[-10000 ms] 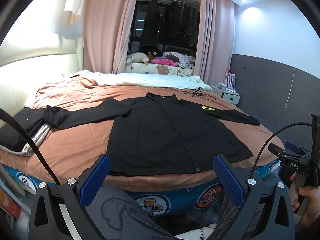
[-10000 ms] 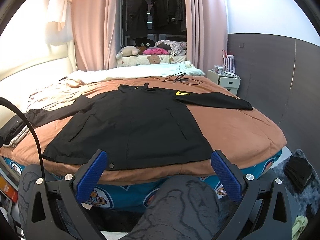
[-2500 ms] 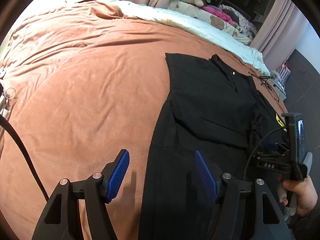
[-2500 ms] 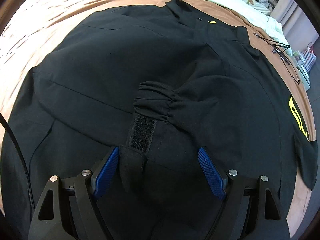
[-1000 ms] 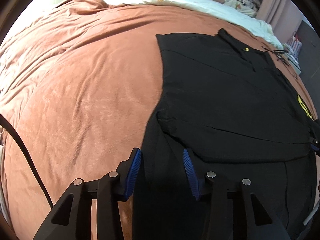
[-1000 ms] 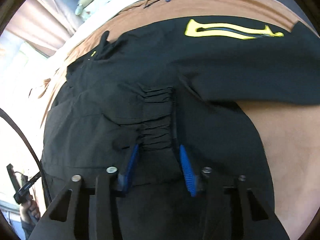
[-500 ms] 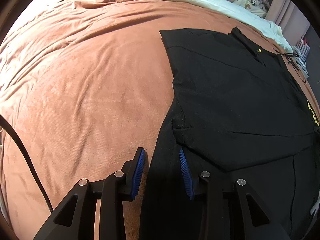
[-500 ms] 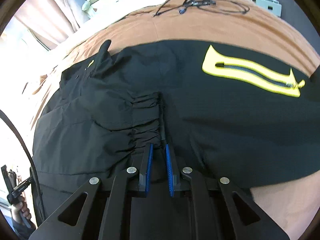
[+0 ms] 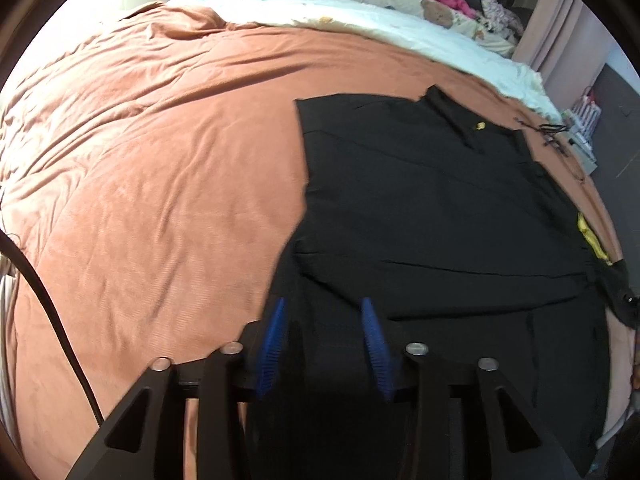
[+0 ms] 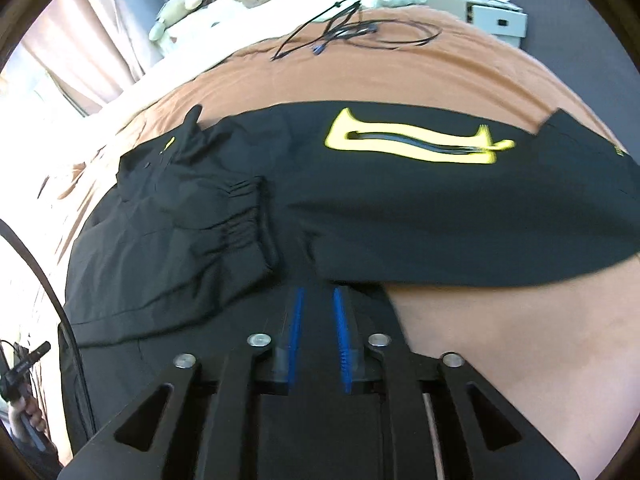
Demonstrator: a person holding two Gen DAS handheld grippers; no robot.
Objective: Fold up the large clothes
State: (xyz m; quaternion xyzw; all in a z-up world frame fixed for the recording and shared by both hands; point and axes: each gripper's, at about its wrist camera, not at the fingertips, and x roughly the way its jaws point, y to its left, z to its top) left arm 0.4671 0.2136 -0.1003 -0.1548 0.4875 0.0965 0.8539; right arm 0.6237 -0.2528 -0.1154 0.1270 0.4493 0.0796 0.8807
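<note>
Both grippers' jaws have just been opening: half a second back the right gripper (image 10: 319, 300) was pinching the gathered cuff (image 10: 244, 216), and the left gripper (image 9: 324, 312) stood narrower at the jacket's left edge. Now both are hanging spread above the cloth, nothing pressed between the pads.

Item: jacket (image 9: 440, 208), black, lying flat on the bed (image 9: 160, 184) toward its right half, hem reaching the near edge. Long axis is running from the near edge toward the far edge; collar (image 9: 448, 108) is pointing at the white quilt (image 9: 400, 36) along the far edge.

Left sleeve: lying folded across the body, cuff resting near the middle of the chest. Right sleeve (image 10: 480, 208): stretching out sideways toward the bed's right edge.

Markings: a yellow patch around a zip (image 10: 416, 142) on the right sleeve; a small yellow tab (image 9: 479, 125) at the collar. No lettering is readable on either.

Also present: black cables (image 10: 352, 28) lying near the far right corner.
</note>
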